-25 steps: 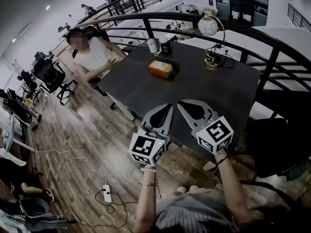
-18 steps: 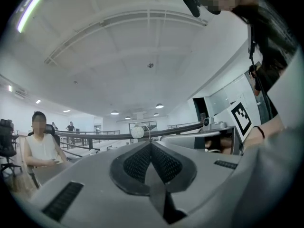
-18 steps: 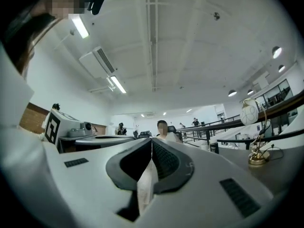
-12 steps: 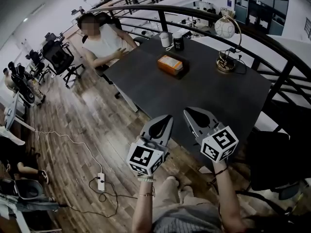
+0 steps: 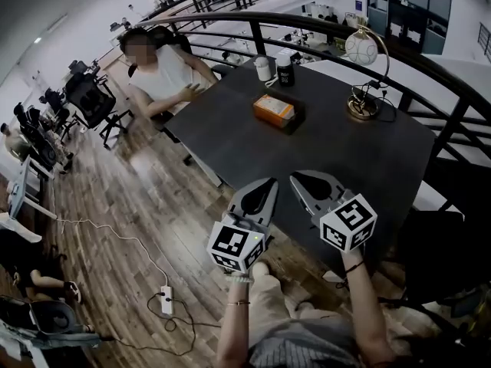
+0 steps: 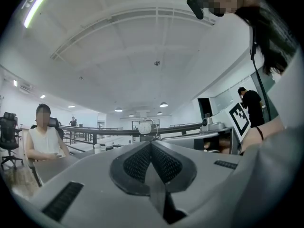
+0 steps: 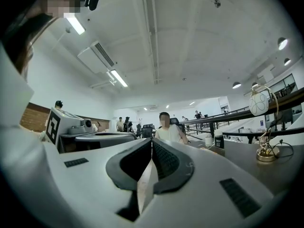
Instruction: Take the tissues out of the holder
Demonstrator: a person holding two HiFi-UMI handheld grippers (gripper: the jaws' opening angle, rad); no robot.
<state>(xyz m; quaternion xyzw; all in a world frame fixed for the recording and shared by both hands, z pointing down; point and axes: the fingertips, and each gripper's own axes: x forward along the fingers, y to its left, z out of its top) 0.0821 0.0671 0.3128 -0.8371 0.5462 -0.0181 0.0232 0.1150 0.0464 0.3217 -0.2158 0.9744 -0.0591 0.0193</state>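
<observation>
Tissue holder (image 5: 275, 111) on table (image 5: 345, 156), well apart from left gripper (image 5: 271, 182) and right gripper (image 5: 295, 178); both jaws pressed together, empty.

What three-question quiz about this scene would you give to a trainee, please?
1. True or false: the tissue holder lies on the floor.
2. How do the jaws of the left gripper and the right gripper stand? A: together, with nothing between them. B: wide apart. C: closed on a tissue.
3. What stands beside the white cup at the far edge of the table?
Key: 1 false, it lies on the table. 2 A. 3 a dark can.
</observation>
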